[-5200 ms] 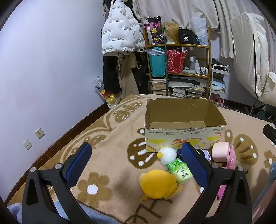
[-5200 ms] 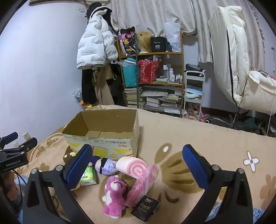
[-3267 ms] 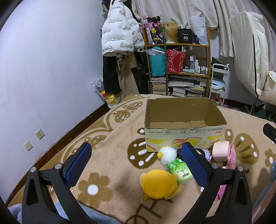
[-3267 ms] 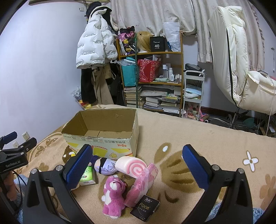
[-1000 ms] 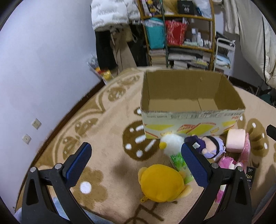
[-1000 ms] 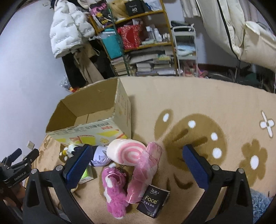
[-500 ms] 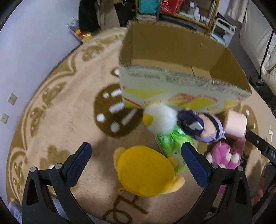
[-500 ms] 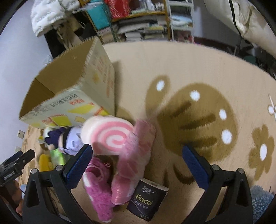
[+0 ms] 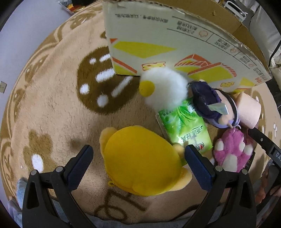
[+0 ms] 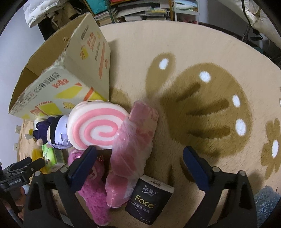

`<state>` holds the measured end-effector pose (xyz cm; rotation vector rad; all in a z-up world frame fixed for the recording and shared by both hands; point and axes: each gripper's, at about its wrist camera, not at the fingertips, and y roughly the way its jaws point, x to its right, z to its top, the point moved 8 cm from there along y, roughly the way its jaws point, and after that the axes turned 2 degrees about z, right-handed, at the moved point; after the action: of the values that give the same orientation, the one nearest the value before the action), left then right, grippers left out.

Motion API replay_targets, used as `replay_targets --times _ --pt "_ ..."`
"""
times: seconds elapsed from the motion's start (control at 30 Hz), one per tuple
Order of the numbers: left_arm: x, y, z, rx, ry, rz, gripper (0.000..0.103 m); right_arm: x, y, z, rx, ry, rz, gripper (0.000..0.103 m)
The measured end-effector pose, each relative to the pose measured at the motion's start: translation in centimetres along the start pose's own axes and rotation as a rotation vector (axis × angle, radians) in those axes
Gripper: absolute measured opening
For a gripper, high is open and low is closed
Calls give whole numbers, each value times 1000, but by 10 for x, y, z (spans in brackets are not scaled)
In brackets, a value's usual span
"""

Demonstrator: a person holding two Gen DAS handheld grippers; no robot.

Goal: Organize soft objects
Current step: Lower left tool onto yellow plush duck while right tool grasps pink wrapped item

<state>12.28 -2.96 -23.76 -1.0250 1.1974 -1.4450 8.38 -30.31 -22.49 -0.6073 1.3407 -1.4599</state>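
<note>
My left gripper (image 9: 138, 157) is open, its fingers either side of a yellow plush (image 9: 142, 161) lying on the rug. Beyond it lie a green tissue pack (image 9: 184, 128), a white fluffy plush (image 9: 165, 87), a purple-haired doll (image 9: 210, 107), a pink roll cushion (image 9: 249, 112) and a magenta plush (image 9: 231, 150). My right gripper (image 10: 138, 161) is open just above a pink wrapped bundle (image 10: 135, 145). Beside the bundle are the pink swirl cushion (image 10: 96, 126), the magenta plush (image 10: 94, 185), the doll (image 10: 56, 133) and a black Face tissue pack (image 10: 149, 200).
An open cardboard box (image 9: 175, 45) stands just behind the toys; it also shows in the right wrist view (image 10: 70, 73). All rest on a beige rug (image 10: 202, 108) with brown patterns. A bookshelf (image 10: 140, 8) stands at the back.
Both grippers have tilted down and moved close to the toys. The left one now straddles the yellow plush; the right one hovers over the pink bundle. Both remain open.
</note>
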Motion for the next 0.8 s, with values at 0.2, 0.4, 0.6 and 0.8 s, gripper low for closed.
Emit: replay_targets --times 0.2,0.4,0.6,0.8 --pt "-2 8 4 -8 -7 2 103 -11 5 -4 -18 -19 24 86" --pt "-5 8 6 -19 -13 -7 102 -19 11 -16 -64 -25 35 62" --pt "-8 19 2 -41 -29 -22 103 -17 22 -15 -79 -1 38 58" --pt "-2 22 0 -44 -3 -59 90 -21 34 -15 -101 2 65 43"
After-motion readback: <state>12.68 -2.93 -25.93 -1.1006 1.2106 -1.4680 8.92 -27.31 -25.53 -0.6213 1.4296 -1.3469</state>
